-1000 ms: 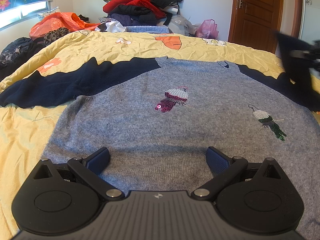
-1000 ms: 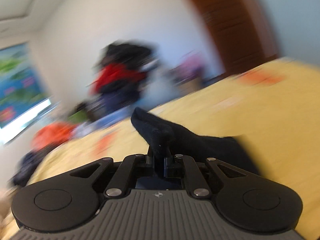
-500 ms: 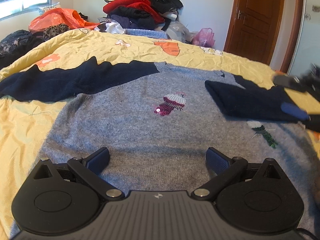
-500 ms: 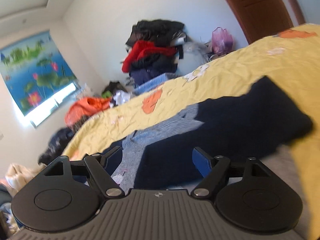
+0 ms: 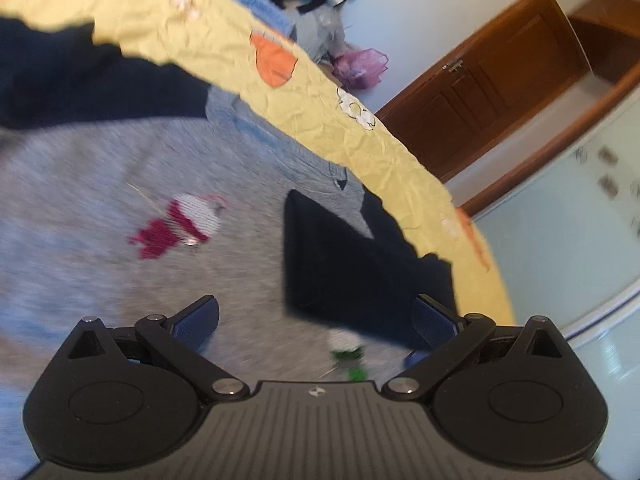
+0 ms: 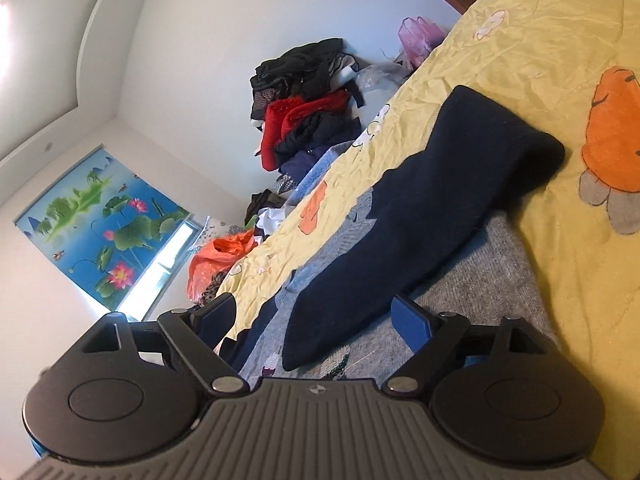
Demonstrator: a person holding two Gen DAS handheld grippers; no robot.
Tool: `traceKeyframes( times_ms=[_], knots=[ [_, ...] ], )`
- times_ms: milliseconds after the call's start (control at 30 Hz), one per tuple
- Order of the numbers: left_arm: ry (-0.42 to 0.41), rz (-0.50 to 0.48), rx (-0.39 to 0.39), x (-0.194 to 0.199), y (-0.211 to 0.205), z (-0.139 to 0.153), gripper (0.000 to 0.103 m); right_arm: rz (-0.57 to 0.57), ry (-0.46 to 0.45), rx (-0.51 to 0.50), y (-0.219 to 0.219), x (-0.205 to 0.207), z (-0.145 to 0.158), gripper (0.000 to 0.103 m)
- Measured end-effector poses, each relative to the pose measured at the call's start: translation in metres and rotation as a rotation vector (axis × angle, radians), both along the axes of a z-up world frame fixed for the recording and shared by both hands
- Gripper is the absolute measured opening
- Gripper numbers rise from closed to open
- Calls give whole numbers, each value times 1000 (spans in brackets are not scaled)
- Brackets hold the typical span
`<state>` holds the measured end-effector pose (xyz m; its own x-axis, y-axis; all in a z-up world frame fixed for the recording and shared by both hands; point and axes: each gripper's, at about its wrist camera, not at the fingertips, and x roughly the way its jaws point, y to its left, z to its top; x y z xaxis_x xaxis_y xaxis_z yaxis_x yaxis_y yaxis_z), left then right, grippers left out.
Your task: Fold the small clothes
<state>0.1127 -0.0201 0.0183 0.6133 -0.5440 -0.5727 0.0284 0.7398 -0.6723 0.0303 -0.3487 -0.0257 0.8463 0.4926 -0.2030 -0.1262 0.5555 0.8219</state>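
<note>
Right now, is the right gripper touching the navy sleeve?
Apart. The right wrist view shows the right gripper open, both pads clear of the navy sleeve lying between them.

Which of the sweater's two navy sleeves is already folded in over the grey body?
The right sleeve, doubled back so its cuff end lies on the grey sweater body by the right tool. The left sleeve lies spread out onto the yellow bedspread.

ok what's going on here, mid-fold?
A person with handheld tongs is folding a grey sweater with navy sleeves on a yellow bedspread. One navy sleeve lies folded in across the chest. The right tongs have just been opening; nothing is pinched, the sleeve simply lies ahead of them. The left tongs are open and empty over the sweater. The other sleeve is not yet folded.
</note>
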Motion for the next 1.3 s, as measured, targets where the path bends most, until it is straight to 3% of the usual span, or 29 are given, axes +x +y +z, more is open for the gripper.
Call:
traceKeyframes(
  times_ms=[33,100,133,167,233,267,300,400,500,600,800,967,1033,1133,1200,1300],
  knots=[
    [26,2,-26,8,-4,-4,101,0,-1,5,-1,0,0,86],
    [78,-3,-45,21,-15,-12,78,0,-5,18,-2,-2,0,87],
    [94,-11,-45,26,-20,-14,72,1,-6,22,-3,-3,0,87],
    [93,-11,-29,29,-25,-14,60,2,-7,24,-4,-3,0,87],
    [85,-2,14,33,-33,-13,50,3,-9,25,-3,-3,0,89],
    [87,9,29,35,-34,-13,34,5,-11,24,-3,-3,1,89],
    [100,16,51,37,-36,-15,9,5,-12,25,-3,-3,1,90],
    [93,25,106,40,-36,-12,6,9,-16,30,-3,-2,0,91],
    [-43,29,267,29,-42,12,6,9,-19,39,-5,-2,-1,91],
    [-135,60,373,17,-35,32,6,9,-21,44,-5,-2,-1,91],
    [-140,160,464,13,8,26,6,13,-22,30,-3,-3,0,92],
    [-92,187,465,12,24,-5,6,16,-24,23,-2,-4,0,93],
    [-136,179,494,10,19,-9,6,18,-25,19,-2,-4,1,93],
    [-176,208,477,2,20,-15,7,5,-12,-5,0,-5,4,92],
    [-172,212,451,2,24,-15,8,-27,-23,-70,2,-7,20,92],
    [-165,214,402,3,31,-18,8,-48,-141,-212,10,4,57,97]
  ],
)
